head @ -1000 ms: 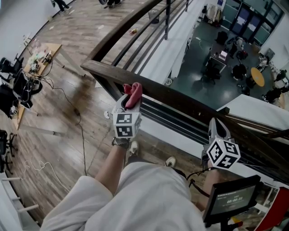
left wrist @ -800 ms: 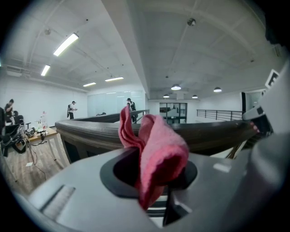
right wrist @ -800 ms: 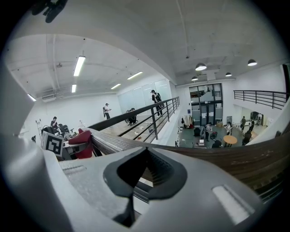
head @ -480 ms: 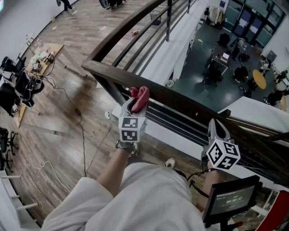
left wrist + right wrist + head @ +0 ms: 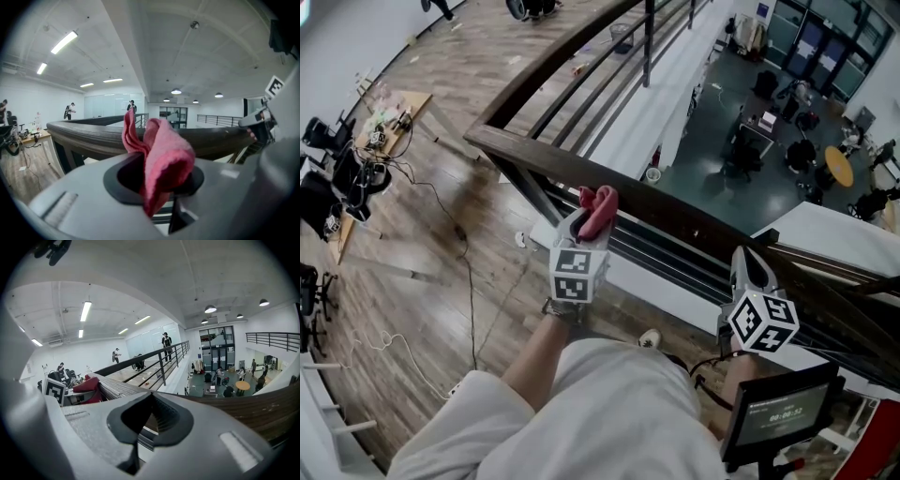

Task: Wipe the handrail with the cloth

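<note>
A dark wooden handrail (image 5: 684, 217) runs from upper left to lower right in the head view. My left gripper (image 5: 589, 223) is shut on a pink cloth (image 5: 599, 208), which is bunched up and pressed against the near side of the rail. In the left gripper view the cloth (image 5: 159, 157) sticks up between the jaws of the left gripper (image 5: 155, 180), with the handrail (image 5: 89, 135) right behind it. My right gripper (image 5: 748, 261) is further right, its tip at the rail, shut with nothing in it. Its own view shows the right gripper (image 5: 149, 422) over the handrail (image 5: 262, 412).
Dark metal bars (image 5: 675, 253) run under the rail. Beyond it is a drop to a lower floor with tables and chairs (image 5: 787, 131). Cables (image 5: 469, 281) trail over the wood floor, a cluttered table (image 5: 380, 127) stands left, and a small screen (image 5: 780, 412) sits bottom right.
My left gripper has slid to the right along the handrail with the pink cloth in it. The right gripper has stayed where it was.
</note>
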The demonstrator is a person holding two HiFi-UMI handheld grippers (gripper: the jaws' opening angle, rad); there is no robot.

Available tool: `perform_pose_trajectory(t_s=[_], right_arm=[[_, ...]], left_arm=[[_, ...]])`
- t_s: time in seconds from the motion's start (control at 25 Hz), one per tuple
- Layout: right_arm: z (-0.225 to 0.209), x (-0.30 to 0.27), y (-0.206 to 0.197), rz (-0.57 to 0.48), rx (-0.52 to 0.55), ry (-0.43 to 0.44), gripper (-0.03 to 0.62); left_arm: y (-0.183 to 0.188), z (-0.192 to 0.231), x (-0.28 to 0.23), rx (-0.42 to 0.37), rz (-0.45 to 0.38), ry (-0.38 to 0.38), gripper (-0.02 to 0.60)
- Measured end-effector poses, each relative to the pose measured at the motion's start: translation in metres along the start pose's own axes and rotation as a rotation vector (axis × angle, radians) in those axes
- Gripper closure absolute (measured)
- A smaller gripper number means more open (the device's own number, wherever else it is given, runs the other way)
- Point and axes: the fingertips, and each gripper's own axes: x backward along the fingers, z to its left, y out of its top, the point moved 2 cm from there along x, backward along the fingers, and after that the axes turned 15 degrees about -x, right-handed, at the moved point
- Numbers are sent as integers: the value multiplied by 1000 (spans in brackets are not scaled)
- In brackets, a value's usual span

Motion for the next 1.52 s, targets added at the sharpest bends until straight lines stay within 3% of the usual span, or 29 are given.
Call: perform_pose_trajectory(t_s=[0.32,0.8,1.12,1.52], right_arm=[[-11,6,-1,3,3,8,591],[-33,23,7,-4,-6,22,591],[-62,41,13,-13,-2,-1,591],[-90,58,21,-20,-15,-18,591]], left_arm=[[8,-38,0,-62,-2,-48,457],[23,-85,-2,-66,34,-100,456],[32,-118,-2,-95,55,-111,456],[42,-168,-2,-134,73,-178,456]])
